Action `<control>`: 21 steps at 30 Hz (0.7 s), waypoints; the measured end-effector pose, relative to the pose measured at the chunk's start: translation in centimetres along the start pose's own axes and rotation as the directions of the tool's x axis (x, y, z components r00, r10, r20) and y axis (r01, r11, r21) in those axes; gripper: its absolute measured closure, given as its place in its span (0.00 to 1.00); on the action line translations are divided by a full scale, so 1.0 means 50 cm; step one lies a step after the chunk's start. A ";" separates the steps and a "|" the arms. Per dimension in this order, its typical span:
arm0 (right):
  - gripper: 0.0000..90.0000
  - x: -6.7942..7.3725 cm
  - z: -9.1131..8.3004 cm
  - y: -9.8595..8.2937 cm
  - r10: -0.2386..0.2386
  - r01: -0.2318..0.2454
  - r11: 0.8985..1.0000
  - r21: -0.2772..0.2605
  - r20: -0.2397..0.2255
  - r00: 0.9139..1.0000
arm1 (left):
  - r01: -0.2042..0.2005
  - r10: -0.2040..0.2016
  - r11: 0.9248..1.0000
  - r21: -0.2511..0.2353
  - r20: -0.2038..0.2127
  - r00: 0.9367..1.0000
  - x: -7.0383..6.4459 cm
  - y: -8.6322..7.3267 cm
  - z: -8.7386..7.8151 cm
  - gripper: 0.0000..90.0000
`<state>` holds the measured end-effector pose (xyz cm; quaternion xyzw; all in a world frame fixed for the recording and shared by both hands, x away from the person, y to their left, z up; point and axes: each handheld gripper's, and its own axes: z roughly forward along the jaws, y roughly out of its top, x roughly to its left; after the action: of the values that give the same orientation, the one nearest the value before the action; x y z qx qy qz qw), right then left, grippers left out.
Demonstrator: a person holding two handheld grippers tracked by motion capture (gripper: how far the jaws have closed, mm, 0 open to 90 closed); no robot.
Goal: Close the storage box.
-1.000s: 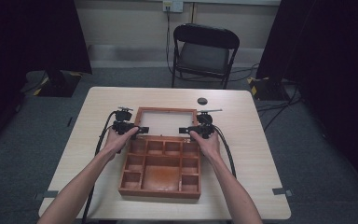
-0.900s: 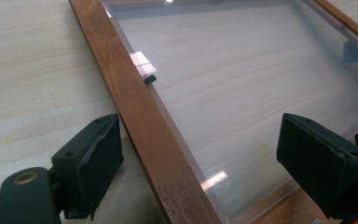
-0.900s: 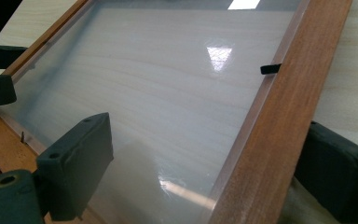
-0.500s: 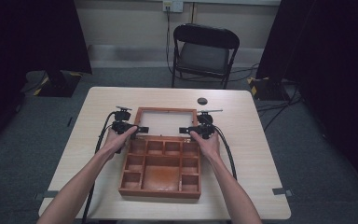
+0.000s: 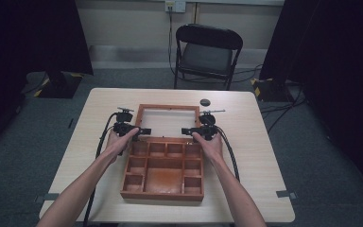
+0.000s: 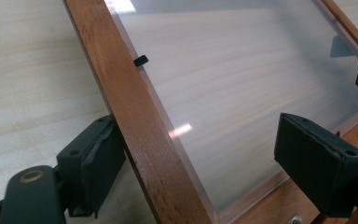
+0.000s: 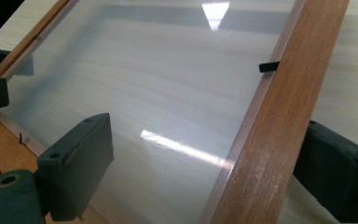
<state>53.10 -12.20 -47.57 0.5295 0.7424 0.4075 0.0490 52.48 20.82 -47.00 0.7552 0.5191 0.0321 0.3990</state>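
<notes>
Comparing with a second ago, I see little change: the glazed wooden-framed lid [image 5: 167,120] lies open flat on the pale table [image 5: 260,156] behind the compartmented wooden box [image 5: 163,170]. My left gripper [image 6: 205,168] and right gripper [image 7: 205,170] straddle its side rails, jaws wide, gripping nothing yet.

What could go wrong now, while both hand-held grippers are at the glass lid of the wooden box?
1. Both jaws of the left hand-held gripper and the right hand-held gripper stand open around the side rails of the lid; if one closes first, the lid may twist on its hinge side.
2. An inner jaw pad may press the clear pane and mark it.
</notes>
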 end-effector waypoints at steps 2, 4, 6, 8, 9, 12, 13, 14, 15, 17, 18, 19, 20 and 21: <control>0.11 0.003 -0.002 0.003 -0.009 0.009 1.000 -0.001 0.008 1.000 | -0.008 0.008 1.000 -0.012 -0.010 1.000 -0.002 0.000 -0.002 0.18; 0.12 0.004 -0.005 0.004 -0.015 0.015 1.000 -0.008 0.008 1.000 | -0.010 0.009 1.000 -0.023 -0.012 1.000 -0.002 0.002 -0.006 0.21; 0.14 0.005 -0.008 0.006 -0.021 0.021 1.000 -0.018 0.013 1.000 | -0.012 0.011 0.999 -0.031 -0.013 1.000 -0.001 0.003 -0.010 0.23; 0.16 0.006 -0.012 0.008 -0.014 0.014 1.000 -0.028 0.011 1.000 | -0.015 0.014 0.999 -0.040 -0.016 1.000 -0.002 0.004 -0.013 0.25; 0.17 0.007 -0.014 0.010 -0.014 0.014 0.999 -0.037 0.013 1.000 | -0.018 0.017 0.999 -0.044 -0.014 1.000 -0.002 0.004 -0.015 0.25; 0.18 0.011 -0.018 0.014 -0.027 0.028 0.998 -0.051 0.020 0.999 | -0.016 0.016 0.998 -0.061 -0.014 1.000 -0.001 0.005 -0.021 0.28; 0.18 0.012 -0.020 0.015 -0.020 0.021 0.998 -0.051 0.023 1.000 | -0.019 0.018 0.998 -0.066 -0.021 1.000 -0.002 0.005 -0.023 0.30; 0.19 0.012 -0.022 0.016 -0.019 0.020 0.998 -0.056 0.020 1.000 | -0.023 0.022 0.998 -0.066 -0.022 1.000 -0.002 0.006 -0.026 0.32; 0.20 0.011 -0.025 0.017 -0.015 0.016 0.998 -0.062 0.013 1.000 | -0.023 0.022 0.998 -0.066 -0.022 1.000 -0.002 0.006 -0.026 0.33; 0.22 0.010 -0.031 0.019 -0.005 0.005 0.997 -0.077 0.002 1.000 | -0.028 0.026 0.996 -0.079 -0.022 0.999 -0.002 0.008 -0.032 0.36; 0.23 0.011 -0.034 0.019 -0.009 0.009 0.997 -0.079 0.005 1.000 | -0.029 0.027 0.996 -0.083 -0.021 0.999 -0.001 0.008 -0.035 0.37; 0.23 0.012 -0.037 0.020 -0.017 0.017 0.997 -0.079 0.007 1.000 | -0.028 0.026 0.996 -0.090 -0.022 0.999 -0.001 0.009 -0.037 0.38; 0.24 0.014 -0.040 0.021 -0.020 0.021 0.996 -0.083 0.010 1.000 | -0.033 0.031 0.995 -0.094 -0.024 0.999 -0.002 0.009 -0.040 0.40; 0.24 0.015 -0.043 0.022 -0.023 0.024 0.996 -0.088 0.008 1.000 | -0.036 0.034 0.995 -0.096 -0.023 0.999 -0.005 0.009 -0.043 0.40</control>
<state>52.50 -12.63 -45.15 0.5196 0.7295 0.4375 0.0799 51.73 21.78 -45.17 0.7437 0.5079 0.0720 0.4287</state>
